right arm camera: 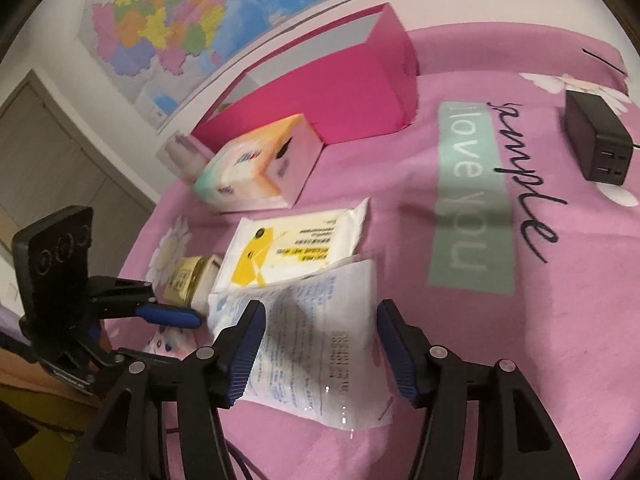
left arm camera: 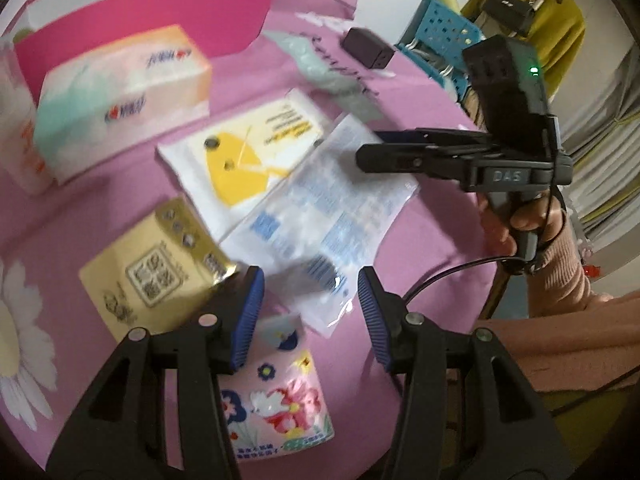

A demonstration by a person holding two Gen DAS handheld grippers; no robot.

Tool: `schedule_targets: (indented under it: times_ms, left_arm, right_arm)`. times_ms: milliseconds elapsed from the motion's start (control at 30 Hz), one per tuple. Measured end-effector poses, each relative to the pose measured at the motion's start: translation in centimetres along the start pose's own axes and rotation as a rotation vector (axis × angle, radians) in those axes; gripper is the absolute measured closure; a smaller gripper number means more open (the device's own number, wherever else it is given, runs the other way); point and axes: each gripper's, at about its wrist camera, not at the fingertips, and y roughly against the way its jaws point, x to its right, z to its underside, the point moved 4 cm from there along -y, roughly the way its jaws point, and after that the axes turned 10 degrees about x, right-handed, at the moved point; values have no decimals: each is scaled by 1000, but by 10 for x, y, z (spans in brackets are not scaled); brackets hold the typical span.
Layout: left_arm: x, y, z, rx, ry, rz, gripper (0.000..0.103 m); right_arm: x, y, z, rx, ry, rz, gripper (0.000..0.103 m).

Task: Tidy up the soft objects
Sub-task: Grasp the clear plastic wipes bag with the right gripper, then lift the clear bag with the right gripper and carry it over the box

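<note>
- Left wrist view: the left gripper [left arm camera: 311, 312] hangs over the near edge of the pink cloth [left arm camera: 420, 92], jaws apart, nothing between the pads. Just below it lies a pink floral tissue pack [left arm camera: 280, 396]; beside that, a gold tissue pack [left arm camera: 152, 276].
- Right wrist view: the right gripper [right arm camera: 320, 344] stands with jaws apart over a white-and-blue wipes pack [right arm camera: 316, 344]. The pads do not touch it, so it is not gripped.
- Next out: a yellow-printed wipes pack [right arm camera: 292, 248], partly under the edge of the white-and-blue one.
- Further: a pastel tissue box [right arm camera: 260, 164] lies just before the open magenta box [right arm camera: 352, 92].
- Far right: a black charger [right arm camera: 598, 140], well apart from the soft things.
- Judgement: the magenta box is probably the container. What shows of its interior looks empty; the rest is hidden.
- Status: all five soft items still lie loose on the cloth. Sorting looks barely begun; first pick not yet made.
</note>
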Motion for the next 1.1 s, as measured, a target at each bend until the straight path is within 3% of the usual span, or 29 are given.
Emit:
schedule_targets:
  times_ms: [67, 167, 267, 500, 900, 1000, 1100]
  left_arm:
    - [-5, -1, 3, -7, 12, -22, 53]
    - [-13, -3, 7, -10, 32, -40, 53]
    - [-17, -1, 7, -6, 50, -44, 53]
    - [-19, -7, -1, 3, 98, 21, 47]
    - [-16, -16, -19, 28, 149, 58, 39]
    - [-23, -16, -19, 26, 175, 54, 61]
    - [-26, -16, -19, 23, 187, 75, 64]
  right_arm:
    - [0, -3, 0, -4, 6, 15, 78]
    - [1, 3, 0, 20, -8, 2, 86]
    - [-3, 12, -7, 69, -9, 1, 88]
    - [14, 19, -24, 167, -110, -10, 91]
    - [32, -3, -20, 166, -267, -41, 90]
    - [29, 2, -20, 173, -248, -33, 90]
    - [24, 9, -25, 192, -227, -35, 90]
